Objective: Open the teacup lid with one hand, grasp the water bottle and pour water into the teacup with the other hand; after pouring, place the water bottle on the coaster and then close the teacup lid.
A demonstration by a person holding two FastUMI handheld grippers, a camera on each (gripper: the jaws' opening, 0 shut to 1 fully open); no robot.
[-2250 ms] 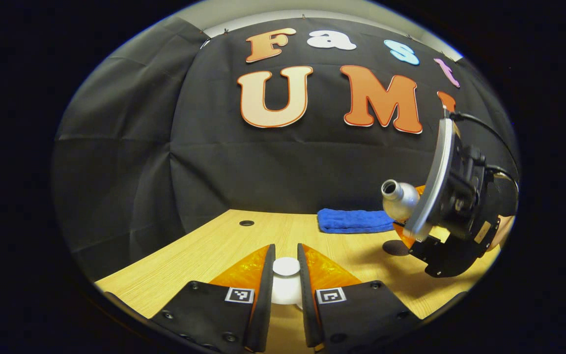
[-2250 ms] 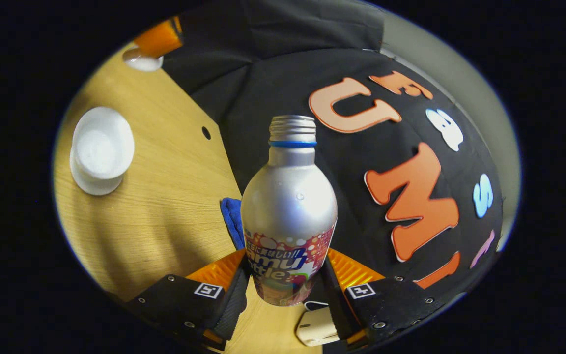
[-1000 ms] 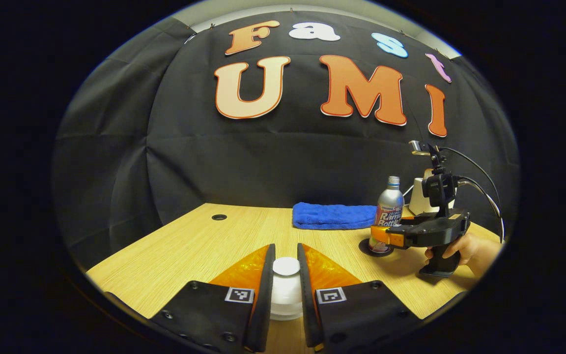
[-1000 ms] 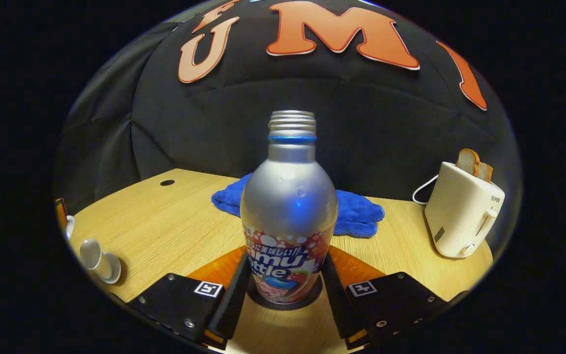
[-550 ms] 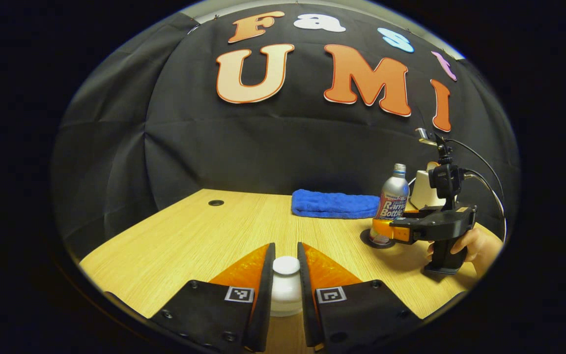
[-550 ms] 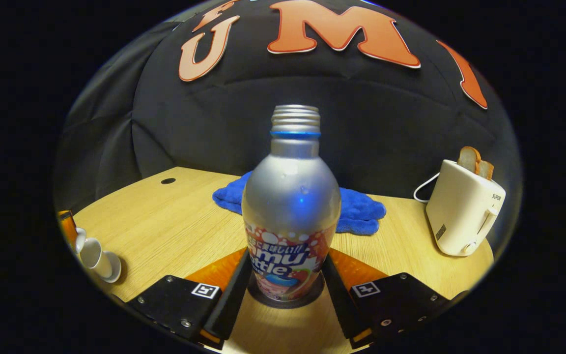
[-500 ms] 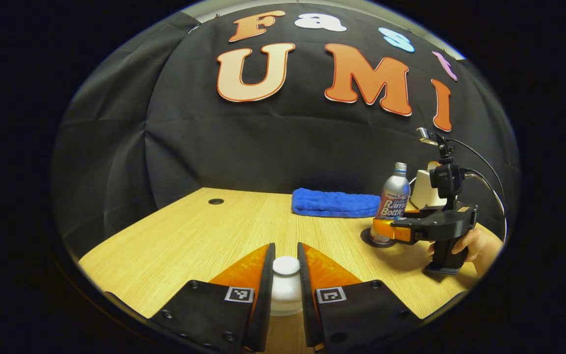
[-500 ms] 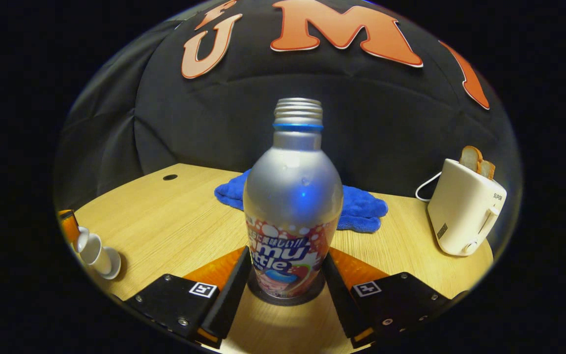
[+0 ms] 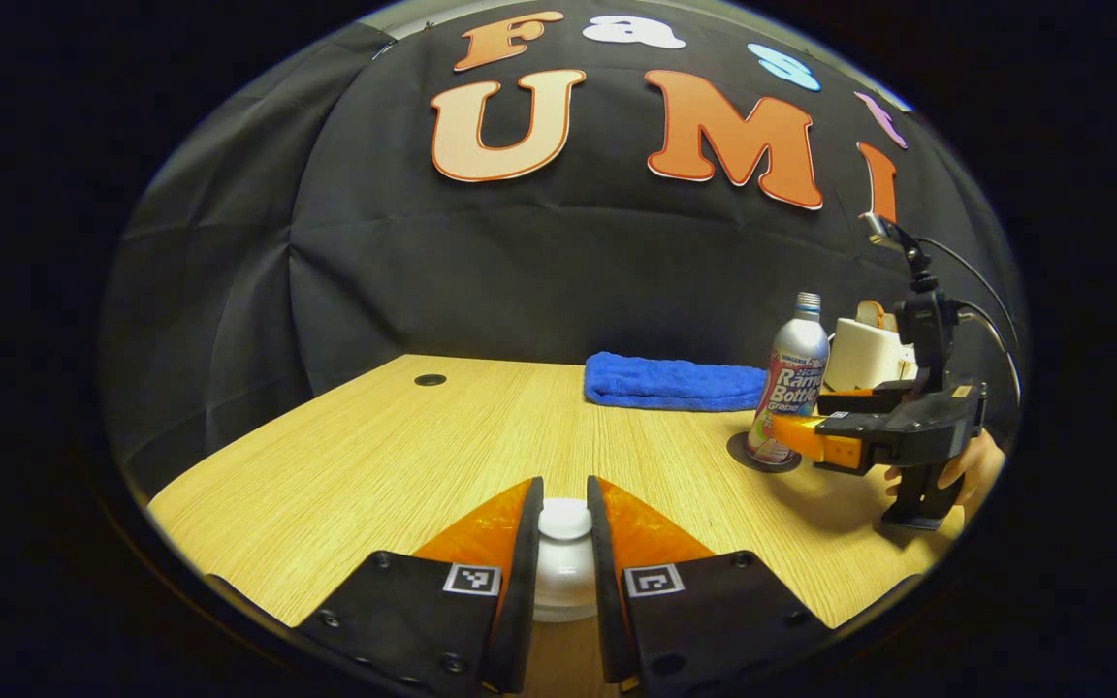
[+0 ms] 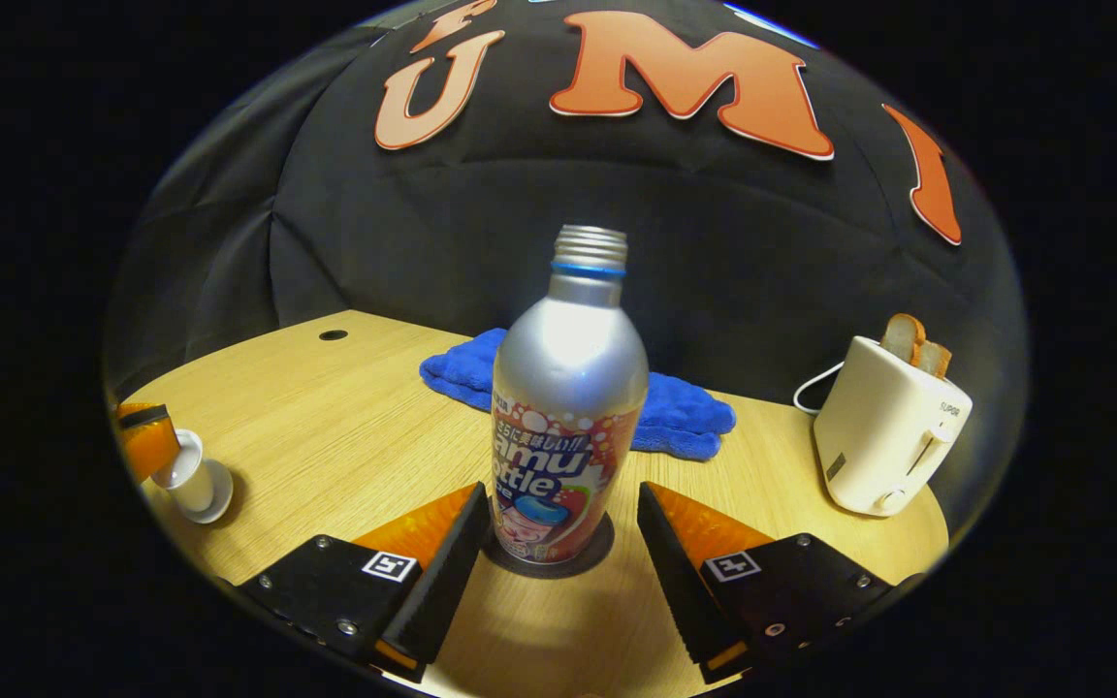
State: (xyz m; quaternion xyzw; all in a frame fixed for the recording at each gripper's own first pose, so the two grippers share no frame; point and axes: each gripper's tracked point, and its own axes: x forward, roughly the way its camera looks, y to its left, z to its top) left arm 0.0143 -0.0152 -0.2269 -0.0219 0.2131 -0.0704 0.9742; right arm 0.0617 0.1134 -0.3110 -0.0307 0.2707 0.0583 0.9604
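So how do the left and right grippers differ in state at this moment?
The left gripper is shut on the white teacup lid; the right gripper is open, fingers clear of the water bottle. The lid is carried, while the bottle stands upright on the dark coaster. Both grippers are over the wooden table.

- The right gripper (image 10: 558, 553) has its fingers spread, and neither one touches the water bottle (image 10: 566, 407).
- The bottle stands upright on a dark round coaster (image 10: 547, 562), just ahead of the fingertips and between them.
- A blue towel (image 10: 675, 407) lies beyond the bottle.
- A white toaster (image 10: 888, 431) with bread in its slot sits past the right finger.
- Far off the left finger, a white teacup (image 10: 192, 475) stands on a saucer, with the other gripper's finger (image 10: 142, 436) beside it.
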